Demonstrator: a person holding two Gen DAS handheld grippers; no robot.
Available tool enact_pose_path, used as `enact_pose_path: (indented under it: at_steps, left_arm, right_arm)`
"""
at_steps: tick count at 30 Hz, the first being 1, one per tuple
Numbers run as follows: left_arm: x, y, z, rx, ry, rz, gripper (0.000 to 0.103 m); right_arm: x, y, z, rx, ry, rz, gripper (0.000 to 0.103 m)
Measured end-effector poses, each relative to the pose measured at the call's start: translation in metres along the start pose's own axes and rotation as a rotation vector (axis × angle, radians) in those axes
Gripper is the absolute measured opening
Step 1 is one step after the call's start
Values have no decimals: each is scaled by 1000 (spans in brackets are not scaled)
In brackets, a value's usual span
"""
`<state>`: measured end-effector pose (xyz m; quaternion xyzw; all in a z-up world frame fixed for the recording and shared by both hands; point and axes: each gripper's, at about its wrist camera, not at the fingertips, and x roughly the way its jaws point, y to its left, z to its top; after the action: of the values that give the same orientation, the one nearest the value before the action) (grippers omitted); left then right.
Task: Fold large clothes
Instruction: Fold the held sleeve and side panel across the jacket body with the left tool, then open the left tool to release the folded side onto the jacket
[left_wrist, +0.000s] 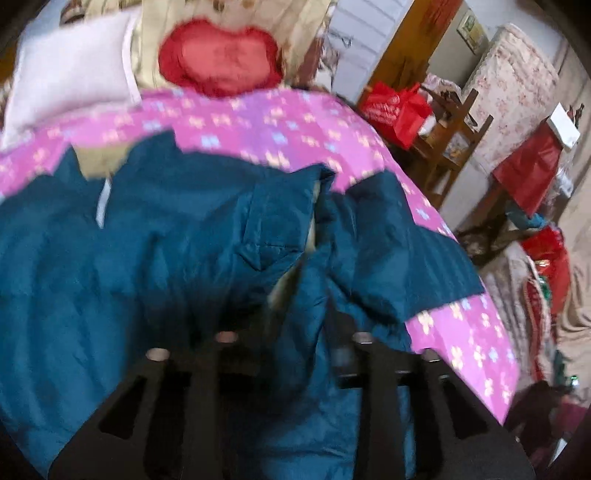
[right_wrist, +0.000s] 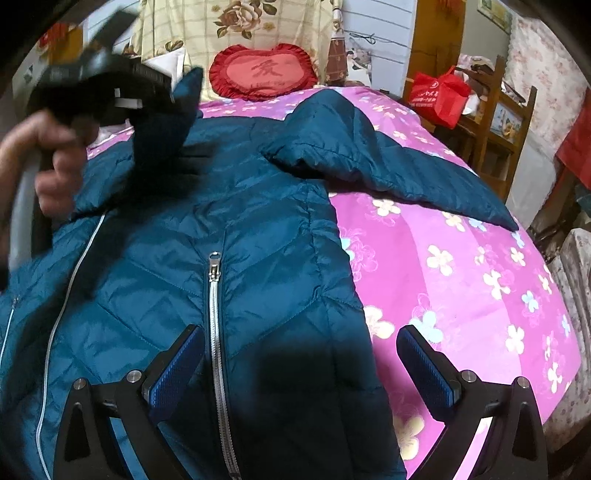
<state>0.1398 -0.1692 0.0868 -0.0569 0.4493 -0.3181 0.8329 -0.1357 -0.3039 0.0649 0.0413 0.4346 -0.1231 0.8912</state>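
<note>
Bedroom, cluttered; one bed with one pink flowered quilt (right_wrist: 461, 266) serves as the work surface. Count: one teal puffer jacket (right_wrist: 240, 229), one red heart-shaped cushion (right_wrist: 264, 72), one white pillow (left_wrist: 70, 70), one red bag (right_wrist: 439, 94).

Jacket lies spread front-up on the quilt, below the cushion. Three silver zippers (right_wrist: 216, 332) show on its front. One sleeve (right_wrist: 388, 166) stretches away to the right of the jacket body, flat on the quilt. Red bag sits on a wooden chair (right_wrist: 506, 122) beyond the quilt's right edge; contents not visible.

Right gripper (right_wrist: 301, 365): jaws wide apart, blue pads bare, poised above the jacket's lower front, nothing between them.

Left gripper (left_wrist: 291, 332): own view is blurred; jaws partly apart with jacket fabric bunched between the fingers; contact with the pads cannot be told.

Right wrist view alone shows the person's hand (right_wrist: 48, 162) on the left gripper's handle, over the jacket's shoulder. Left wrist view alone shows the white pillow, left of the cushion.
</note>
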Motion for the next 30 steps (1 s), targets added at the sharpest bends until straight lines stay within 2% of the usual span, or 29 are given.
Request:
enact_pose_path:
  at_steps: [1,7,9,13,16,19,21,22,25,28,30]
  left_arm:
    - [-1,0,-3,-3,9,-22,50]
    - [-37,1,-20,19,-4,-67,58]
    - [-55,10,-25,6,-9,-93,67]
    - [-98,40,-38,-25,-70,-64,68]
    - [-129,78,-53,-96,-143,40,68]
    - [-153,120,-71,-175,-199,235,68]
    - [-167,151,-86,-246,-246,392,68]
    - [-171,165,-94,-289,-261,445,68]
    - [-174,194,-111,-375,-288,536,68]
    - [-168,205,-115,-370,-257,599,68]
    - [-165,207,-111,-345,-249,598,68]
  right_arm:
    - [1,0,1,3,1,-1,103]
    - [5,4,3,9,5,-15,103]
    - [6,4,4,20,3,-13,103]
    - [9,8,5,44,1,-15,103]
    - [10,13,7,52,-15,-21,103]
    - [7,15,13,69,-58,-21,103]
    - [3,21,29,69,-122,12,103]
    - [3,26,36,62,-133,24,103]
    - [6,57,72,-10,-177,102,103]
    - [24,107,110,-99,-204,174,103]
    - [40,130,128,-95,-203,232,103]
